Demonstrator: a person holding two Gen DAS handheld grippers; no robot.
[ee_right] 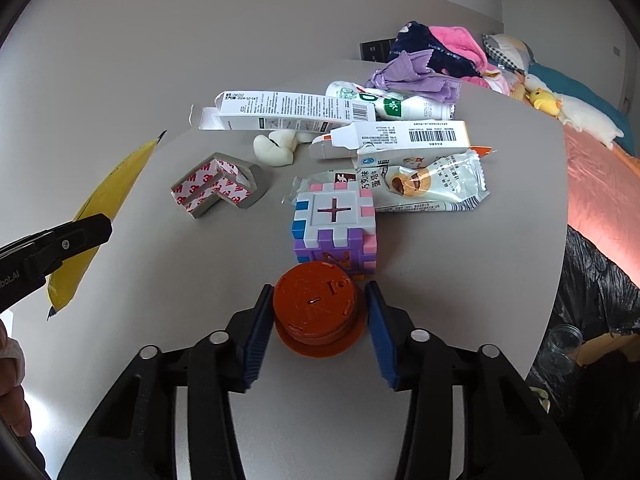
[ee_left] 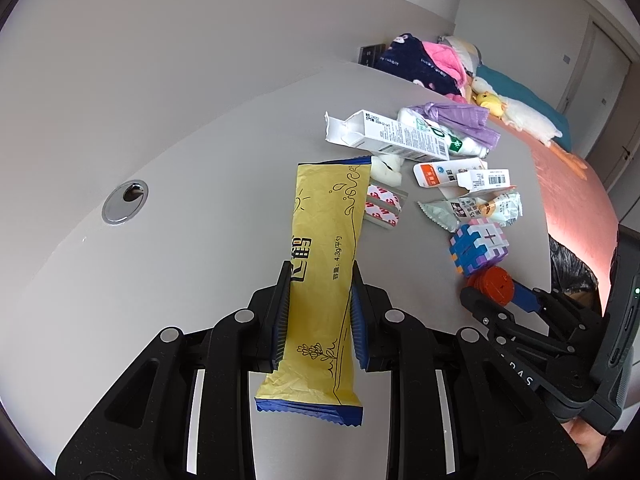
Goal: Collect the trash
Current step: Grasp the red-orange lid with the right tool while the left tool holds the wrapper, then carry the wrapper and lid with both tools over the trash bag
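Note:
My left gripper (ee_left: 319, 276) is shut on a long yellow wrapper (ee_left: 324, 248) with blue ends and holds it above the grey table (ee_left: 180, 248). The wrapper also shows in the right wrist view (ee_right: 100, 216). My right gripper (ee_right: 319, 296) is open, its fingers on either side of an orange round lid (ee_right: 318, 312) that sits on the table; the left finger is close to it, the right finger stands apart. The right gripper also shows in the left wrist view (ee_left: 504, 296).
Beyond the lid lie a pastel puzzle cube (ee_right: 336, 224), a snack wrapper (ee_right: 424, 184), white cartons (ee_right: 288, 114), a bottle (ee_right: 400, 104), a taped grey corner piece (ee_right: 220, 188) and purple plastic (ee_right: 416, 76). A black trash bag (ee_right: 592, 296) hangs at the table's right.

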